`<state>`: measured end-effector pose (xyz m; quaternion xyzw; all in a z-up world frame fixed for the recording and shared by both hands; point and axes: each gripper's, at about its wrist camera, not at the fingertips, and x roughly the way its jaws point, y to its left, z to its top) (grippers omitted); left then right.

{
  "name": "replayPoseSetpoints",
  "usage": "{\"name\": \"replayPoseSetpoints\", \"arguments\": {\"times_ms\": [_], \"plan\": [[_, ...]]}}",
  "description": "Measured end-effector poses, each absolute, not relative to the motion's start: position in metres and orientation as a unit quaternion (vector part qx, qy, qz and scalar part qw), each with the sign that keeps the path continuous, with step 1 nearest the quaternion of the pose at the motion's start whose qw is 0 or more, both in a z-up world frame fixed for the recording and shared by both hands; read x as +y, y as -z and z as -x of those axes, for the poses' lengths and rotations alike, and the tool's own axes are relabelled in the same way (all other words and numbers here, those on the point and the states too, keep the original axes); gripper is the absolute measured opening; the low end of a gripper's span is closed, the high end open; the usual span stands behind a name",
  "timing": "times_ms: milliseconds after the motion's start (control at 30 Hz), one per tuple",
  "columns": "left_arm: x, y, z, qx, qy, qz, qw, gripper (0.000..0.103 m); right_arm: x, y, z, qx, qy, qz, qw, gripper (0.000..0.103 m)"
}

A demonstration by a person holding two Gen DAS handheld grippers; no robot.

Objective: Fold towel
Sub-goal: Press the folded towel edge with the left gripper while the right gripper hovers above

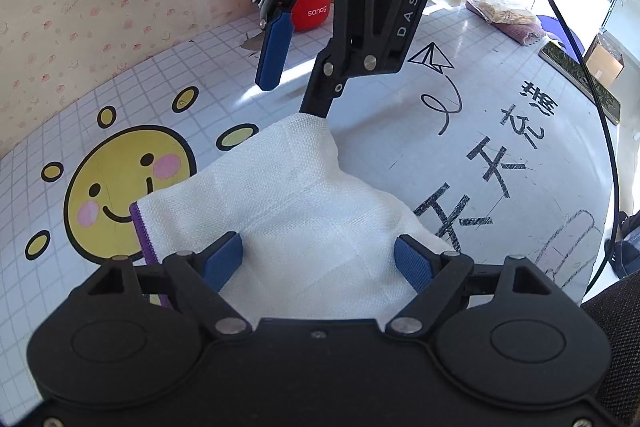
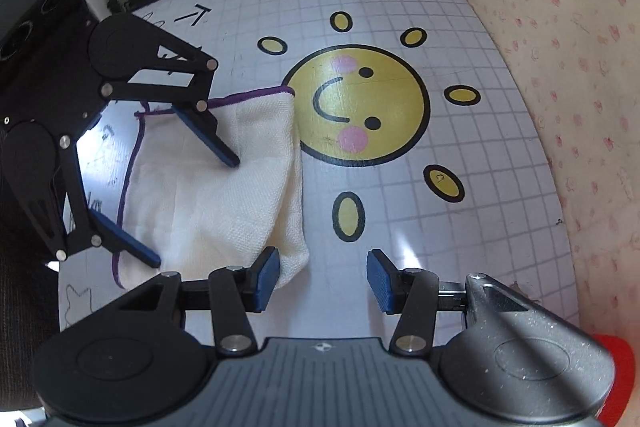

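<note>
- Left claw (image 1: 318,261) is spread wide, blue pads either side of the white towel (image 1: 304,211), nothing pinched. In the right wrist view it sits at 9 o'clock (image 2: 196,211) with one fingertip (image 2: 230,159) pressed down onto the cloth.
- Towel lies folded on the counter (image 1: 400,155), purple-stitched edge (image 1: 142,235) at 8 o'clock in the left view, right beside the smiling sun print (image 1: 128,187). In the right view the towel (image 2: 224,195) runs from centre toward 7 o'clock, its folded edge touching the sun's rim (image 2: 356,105).
- Right claw (image 2: 322,277) is also open, with a wide gap between the pads. Its left pad (image 2: 269,277) sits against the towel's near corner; the other pad is over bare counter (image 2: 480,155). From the left camera it comes in at 12 o'clock (image 1: 296,99), one finger tip touching the raised towel corner.
- Red "sanag" object (image 1: 316,7) stands behind it, near 12 o'clock.
</note>
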<state>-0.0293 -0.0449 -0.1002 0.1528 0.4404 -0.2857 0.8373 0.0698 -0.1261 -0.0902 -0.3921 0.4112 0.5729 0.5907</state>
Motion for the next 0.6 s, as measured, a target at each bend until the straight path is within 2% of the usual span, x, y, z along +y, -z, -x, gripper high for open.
{"name": "replayPoseSetpoints", "arguments": {"times_ms": [133,600], "plan": [[-0.045,0.1,0.03,0.44,0.281,-0.153,0.839,0.084,-0.13,0.091,-0.068,0.406,-0.553,0.431,0.585,0.048],[-0.048,0.1,0.032,0.437,0.277,-0.156,0.841,0.085,-0.135,0.089,-0.084,0.404,-0.636,0.376,0.539,0.048]]}}
